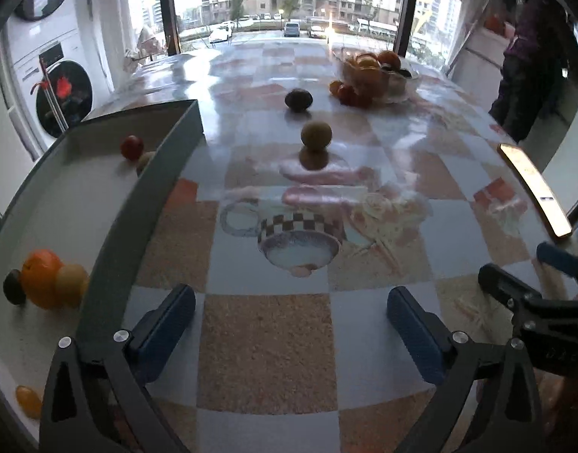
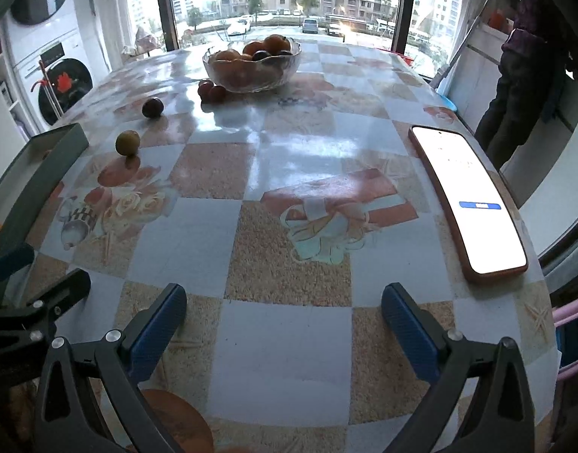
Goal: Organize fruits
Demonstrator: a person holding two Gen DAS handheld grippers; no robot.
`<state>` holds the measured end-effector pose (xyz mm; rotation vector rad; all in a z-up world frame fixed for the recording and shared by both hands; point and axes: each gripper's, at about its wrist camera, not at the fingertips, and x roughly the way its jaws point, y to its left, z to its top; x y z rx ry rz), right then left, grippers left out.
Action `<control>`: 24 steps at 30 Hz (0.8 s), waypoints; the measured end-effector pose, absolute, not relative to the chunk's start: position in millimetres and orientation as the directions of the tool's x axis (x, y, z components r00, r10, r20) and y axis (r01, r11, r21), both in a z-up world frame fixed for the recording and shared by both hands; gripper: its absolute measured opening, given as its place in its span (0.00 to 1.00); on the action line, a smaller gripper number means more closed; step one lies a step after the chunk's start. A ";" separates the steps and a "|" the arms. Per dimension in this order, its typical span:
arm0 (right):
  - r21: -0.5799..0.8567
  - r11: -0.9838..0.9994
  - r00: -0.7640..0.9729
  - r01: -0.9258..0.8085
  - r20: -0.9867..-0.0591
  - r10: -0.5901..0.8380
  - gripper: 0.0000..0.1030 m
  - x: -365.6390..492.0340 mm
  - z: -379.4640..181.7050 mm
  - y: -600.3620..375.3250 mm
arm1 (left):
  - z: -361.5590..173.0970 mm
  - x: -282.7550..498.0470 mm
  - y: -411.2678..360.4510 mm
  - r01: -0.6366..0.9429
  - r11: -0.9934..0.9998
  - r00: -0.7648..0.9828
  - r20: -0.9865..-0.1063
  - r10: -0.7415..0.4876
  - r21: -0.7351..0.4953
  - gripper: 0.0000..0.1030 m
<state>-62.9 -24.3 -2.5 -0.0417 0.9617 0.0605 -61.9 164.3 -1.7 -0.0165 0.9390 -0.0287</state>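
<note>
Left wrist view: the table [image 1: 273, 324], covered in a glossy checked cloth, is taken as landmark. Both tools are held low over its near edge, pointed along the tabletop toward the window.

Left gripper [image 1: 290, 334]: jaws spread wide, nothing between the blue pads [image 1: 164, 324]. It is positioned just beside the tray's right wall.

Right gripper [image 2: 285, 334]: jaws likewise wide, nothing held, above bare cloth at the near middle of the table.

Grey tray [image 1: 145, 204], on the table's left side, long and shallow with a pale floor. An orange [image 1: 39, 277] is seen near its front, touched by a pale tan fruit [image 1: 71, 283] on the right and a small dark fruit [image 1: 13, 287] on the left. A small red fruit [image 1: 132, 147] is noted at the tray's far end, a yellow-orange fruit [image 1: 26, 400] at its nearest corner.

Glass bowl [image 2: 251, 64], at the table's far end, is filled with oranges and dark plums. Small red fruits [image 2: 211, 90] are clustered against its left foot.

Phone [image 2: 466, 196], lit screen up, lies along the table's right edge.

Loose on the cloth between tray and bowl: a dark plum [image 2: 153, 107], and nearer, well apart from it, a round greenish-tan fruit [image 2: 127, 142].
</note>
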 end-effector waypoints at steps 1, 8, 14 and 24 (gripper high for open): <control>-0.009 0.998 0.570 -0.070 -0.821 0.033 1.00 -62.8 -2.8 -23.9 | -1.7 -63.0 162.7 0.020 1.000 0.593 -0.805 -0.025 -0.016 0.99; -0.010 0.998 0.570 -0.069 -0.821 0.031 1.00 -63.0 -2.9 -24.1 | -3.7 -65.8 159.6 0.020 1.000 0.596 -0.803 -0.026 -0.017 0.99; -0.010 0.998 0.570 -0.068 -0.821 0.031 1.00 -61.8 -2.4 -23.3 | -3.7 -65.8 160.1 0.020 1.000 0.595 -0.803 -0.026 -0.018 0.99; -0.010 0.998 0.570 -0.068 -0.821 0.031 1.00 -61.8 -2.7 -23.0 | -3.7 -65.5 160.9 0.020 1.000 0.595 -0.803 -0.026 -0.018 0.99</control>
